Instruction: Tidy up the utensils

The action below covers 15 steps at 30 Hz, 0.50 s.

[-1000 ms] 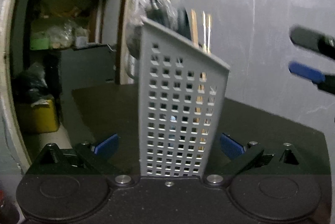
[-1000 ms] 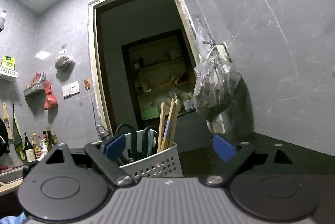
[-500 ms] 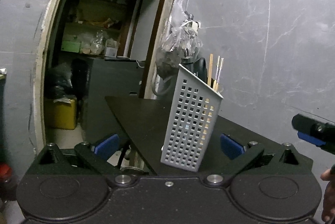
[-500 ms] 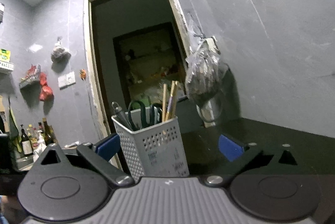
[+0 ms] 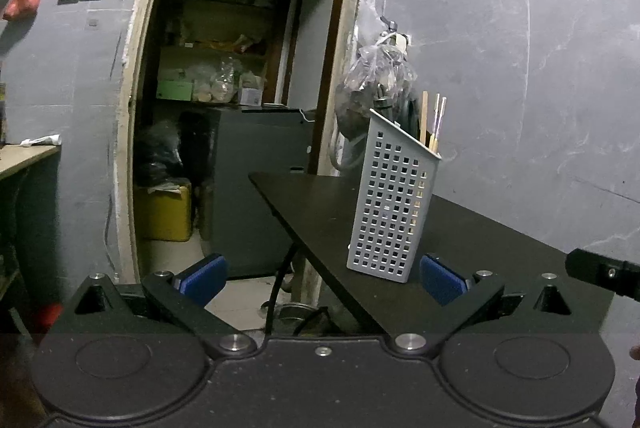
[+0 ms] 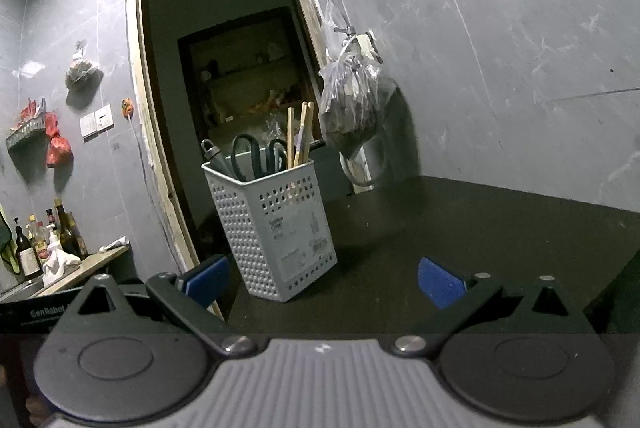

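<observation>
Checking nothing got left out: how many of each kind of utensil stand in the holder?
In the holder:
Chopsticks: 3
Scissors: 1
Grey-handled tool: 1
Total: 5

Tabletop (image 6: 500, 228) lies bare right of the utensil basket (image 6: 276, 228).

- I see a tall pale-grey perforated plastic utensil holder (image 6: 276, 228) standing upright on the black tabletop (image 6: 460, 228), near its left edge, with a printed label on one face.
- Inside it, black-handled scissors (image 6: 260, 156) stand handles up.
- Light wooden chopsticks (image 6: 300, 136) lean beside the scissors, poking above the rim.
- A grey-handled utensil (image 6: 212, 156) leans at the holder's left corner; I cannot tell what kind.
</observation>
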{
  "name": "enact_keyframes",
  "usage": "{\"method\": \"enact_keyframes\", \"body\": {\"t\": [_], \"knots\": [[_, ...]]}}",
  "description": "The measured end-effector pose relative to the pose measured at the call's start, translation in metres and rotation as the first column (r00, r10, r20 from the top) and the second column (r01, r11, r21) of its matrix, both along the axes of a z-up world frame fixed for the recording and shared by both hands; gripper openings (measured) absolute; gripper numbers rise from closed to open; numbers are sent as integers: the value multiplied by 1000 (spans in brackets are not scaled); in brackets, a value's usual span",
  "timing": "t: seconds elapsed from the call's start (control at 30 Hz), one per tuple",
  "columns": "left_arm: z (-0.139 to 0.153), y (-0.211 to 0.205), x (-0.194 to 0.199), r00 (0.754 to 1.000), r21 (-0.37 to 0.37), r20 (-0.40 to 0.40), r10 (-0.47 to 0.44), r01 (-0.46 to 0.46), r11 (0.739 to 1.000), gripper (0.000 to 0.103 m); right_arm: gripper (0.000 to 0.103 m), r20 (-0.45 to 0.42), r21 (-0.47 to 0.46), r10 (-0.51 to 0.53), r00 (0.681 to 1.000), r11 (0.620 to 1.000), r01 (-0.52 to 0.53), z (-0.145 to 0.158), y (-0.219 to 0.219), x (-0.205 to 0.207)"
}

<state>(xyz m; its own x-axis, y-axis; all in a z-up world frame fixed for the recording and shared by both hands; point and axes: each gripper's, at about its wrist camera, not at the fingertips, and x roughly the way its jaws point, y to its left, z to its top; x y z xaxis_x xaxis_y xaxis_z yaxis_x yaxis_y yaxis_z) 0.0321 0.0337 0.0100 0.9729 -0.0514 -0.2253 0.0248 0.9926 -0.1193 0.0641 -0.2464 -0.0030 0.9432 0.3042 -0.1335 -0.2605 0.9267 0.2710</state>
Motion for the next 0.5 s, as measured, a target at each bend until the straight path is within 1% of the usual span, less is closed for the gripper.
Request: {"method": "enact_keyframes", "body": {"t": [0.5], "knots": [[-5,-16,-38,999,59,28,25,-27,998,102,103,10,-76,22,1000,997,-21,-2,13,-29]]}}
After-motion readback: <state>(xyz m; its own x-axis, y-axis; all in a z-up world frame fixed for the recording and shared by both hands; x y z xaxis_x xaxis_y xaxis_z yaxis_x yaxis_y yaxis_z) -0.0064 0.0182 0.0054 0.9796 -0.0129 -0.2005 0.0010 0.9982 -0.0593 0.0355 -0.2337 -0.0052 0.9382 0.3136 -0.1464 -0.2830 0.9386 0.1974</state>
